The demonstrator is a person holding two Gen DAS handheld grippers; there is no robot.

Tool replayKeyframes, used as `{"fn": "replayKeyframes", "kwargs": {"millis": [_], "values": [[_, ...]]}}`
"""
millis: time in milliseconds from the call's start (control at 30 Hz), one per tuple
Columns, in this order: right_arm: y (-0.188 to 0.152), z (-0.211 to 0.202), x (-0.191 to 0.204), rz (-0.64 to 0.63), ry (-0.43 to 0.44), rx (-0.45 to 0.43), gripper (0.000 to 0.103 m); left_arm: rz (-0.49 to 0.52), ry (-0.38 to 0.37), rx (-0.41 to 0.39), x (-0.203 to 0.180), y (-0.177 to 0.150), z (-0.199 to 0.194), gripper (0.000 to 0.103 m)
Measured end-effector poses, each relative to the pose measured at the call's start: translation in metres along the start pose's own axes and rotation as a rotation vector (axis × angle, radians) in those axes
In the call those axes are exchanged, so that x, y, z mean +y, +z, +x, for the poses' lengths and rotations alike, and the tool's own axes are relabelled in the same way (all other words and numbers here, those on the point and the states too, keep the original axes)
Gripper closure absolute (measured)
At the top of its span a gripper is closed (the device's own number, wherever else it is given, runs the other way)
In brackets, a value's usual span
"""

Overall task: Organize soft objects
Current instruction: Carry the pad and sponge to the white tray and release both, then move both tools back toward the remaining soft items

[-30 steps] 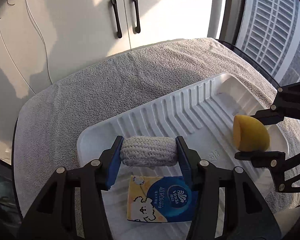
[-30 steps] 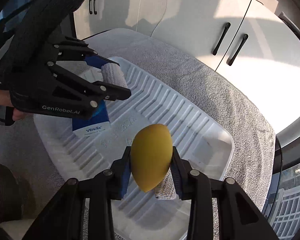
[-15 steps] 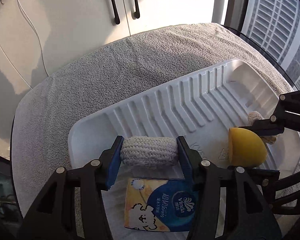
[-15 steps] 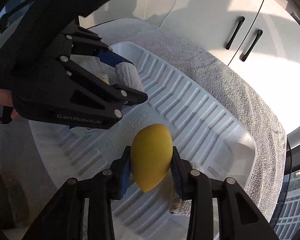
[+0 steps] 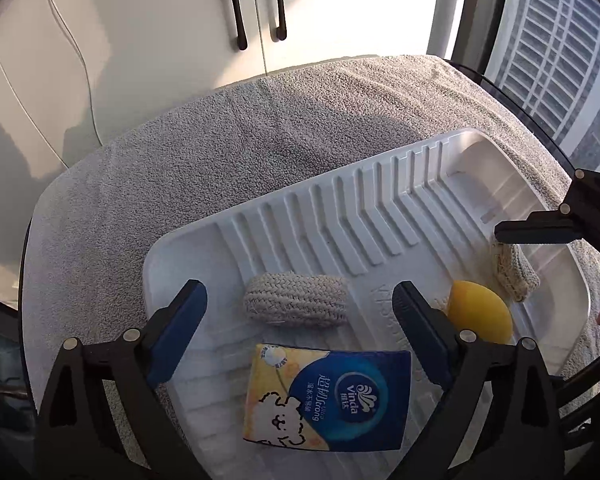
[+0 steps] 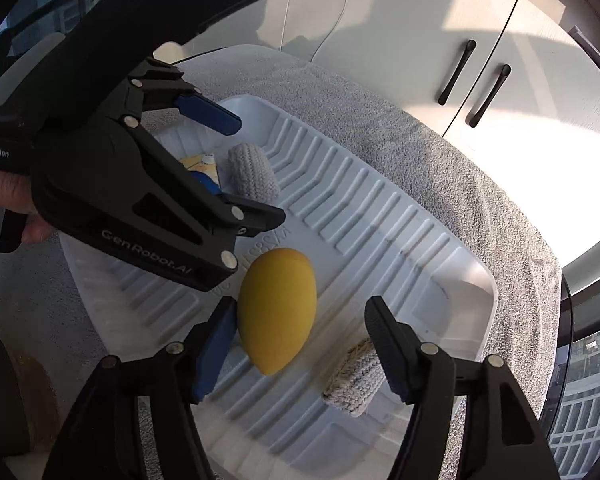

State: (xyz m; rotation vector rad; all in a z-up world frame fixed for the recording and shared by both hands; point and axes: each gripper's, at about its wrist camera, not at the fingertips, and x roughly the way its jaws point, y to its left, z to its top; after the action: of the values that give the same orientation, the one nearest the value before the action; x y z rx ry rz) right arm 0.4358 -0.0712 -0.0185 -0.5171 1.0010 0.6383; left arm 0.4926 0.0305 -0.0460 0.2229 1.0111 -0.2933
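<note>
Home interior, white cabinet doors (image 5: 256,12) with black handles, towel-covered table (image 5: 228,152), window (image 5: 556,60)

On the tissue pack (image 5: 328,398) you can read "Vinda" in a blue roundel, with "Ultra Strong" and Chinese characters beside it. The left gripper (image 6: 256,174) carries "GenRobot.AI" on its lower finger arm and, on its body, partly cut off, "ata", "cquisition", "ystem". The embossed marks on the tray (image 6: 476,280) are too faint for you to read.

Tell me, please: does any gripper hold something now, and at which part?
Nothing is held. The left gripper is open around the knitted roll; the right gripper is open around the yellow sponge.
</note>
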Motion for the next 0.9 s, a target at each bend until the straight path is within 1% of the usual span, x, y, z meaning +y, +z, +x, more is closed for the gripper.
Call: {"fn": "replayKeyframes", "kwargs": {"millis": [33,167,267,333,400,500,533,667,767,900], "values": [[0.000,-0.004,-0.001,0.001,-0.001,-0.012,0.025,-0.005,-0.003,-0.008,0.001,0.001,-0.003,0.000],[-0.002,-0.017,-0.003,0.006,-0.011,-0.041,0.021,-0.050,-0.012,-0.037,0.009,0.001,-0.014,0.000],[-0.003,-0.023,-0.005,0.020,-0.021,-0.043,0.018,-0.099,-0.024,-0.079,0.019,0.000,-0.024,0.000],[-0.005,-0.028,-0.006,0.030,-0.027,-0.047,0.014,-0.130,-0.028,-0.107,0.024,-0.002,-0.032,0.000],[-0.007,-0.032,-0.009,0.039,-0.031,-0.047,0.009,-0.141,-0.024,-0.134,0.027,-0.004,-0.041,0.000],[-0.010,-0.041,-0.016,0.065,-0.032,-0.062,0.007,-0.149,-0.006,-0.185,0.030,-0.010,-0.058,0.000],[-0.012,-0.045,-0.018,0.079,-0.035,-0.067,0.004,-0.156,-0.003,-0.205,0.032,-0.012,-0.065,0.000],[-0.020,-0.064,-0.031,0.139,-0.044,-0.098,0.000,-0.194,0.018,-0.276,0.043,-0.025,-0.099,0.000],[-0.030,-0.082,-0.045,0.185,-0.069,-0.131,0.000,-0.217,0.033,-0.323,0.051,-0.041,-0.125,0.000],[-0.046,-0.108,-0.066,0.282,-0.101,-0.173,0.000,-0.240,0.039,-0.357,0.058,-0.066,-0.155,0.000]]}}
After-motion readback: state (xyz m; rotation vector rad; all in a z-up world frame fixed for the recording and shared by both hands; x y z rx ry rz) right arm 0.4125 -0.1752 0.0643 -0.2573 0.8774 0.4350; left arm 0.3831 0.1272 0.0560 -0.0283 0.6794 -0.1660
